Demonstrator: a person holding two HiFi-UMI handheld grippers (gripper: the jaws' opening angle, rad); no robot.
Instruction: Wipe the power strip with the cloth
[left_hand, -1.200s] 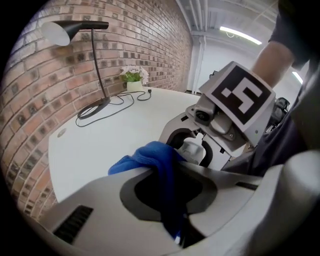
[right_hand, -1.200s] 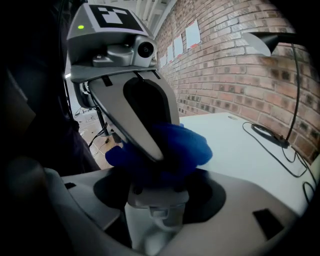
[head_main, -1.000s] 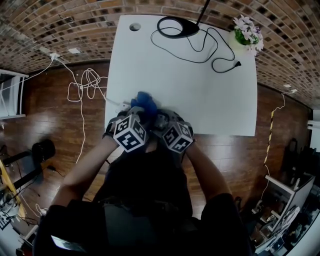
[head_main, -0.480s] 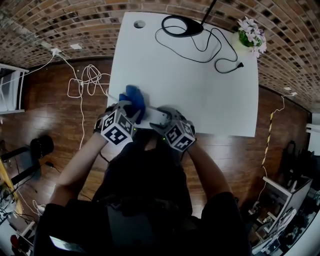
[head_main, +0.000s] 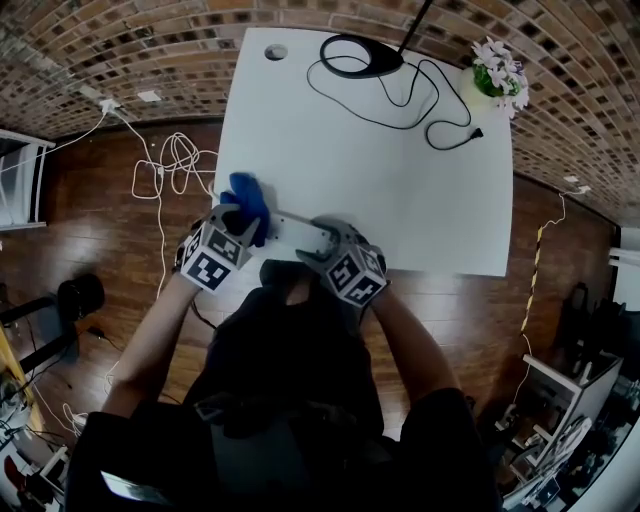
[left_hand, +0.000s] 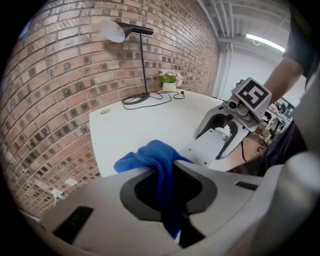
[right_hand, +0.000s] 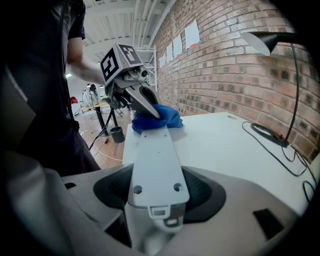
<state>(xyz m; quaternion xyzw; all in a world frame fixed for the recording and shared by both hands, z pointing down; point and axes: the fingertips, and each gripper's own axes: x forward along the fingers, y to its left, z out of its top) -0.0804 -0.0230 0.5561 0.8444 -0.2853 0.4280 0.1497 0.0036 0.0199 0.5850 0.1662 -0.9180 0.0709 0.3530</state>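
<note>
Grip: your left gripper (head_main: 240, 225) is pinching the blue cloth (head_main: 247, 200) tight; your right gripper (head_main: 315, 245) is clamping the power strip (head_main: 295, 232) by its near end | Place: strip is sitting at the front-left edge of the table (head_main: 400, 180) | Advice: be pressing the cloth flat, stroking lengthwise

Blue cloth (head_main: 247, 203) on a pale grey power strip (head_main: 298, 234) — white table (head_main: 400, 180), red-brown brick wall (left_hand: 60, 75).

A: The cloth (left_hand: 150, 155) looks like soft, fuzzy blue fabric. And the power strip (right_hand: 155, 160)?
B: Smooth, matt white plastic. The table (head_main: 400, 200) is matt white too, the floor (head_main: 100, 260) glossy wood, the wall (left_hand: 60, 75) rough brick
</note>
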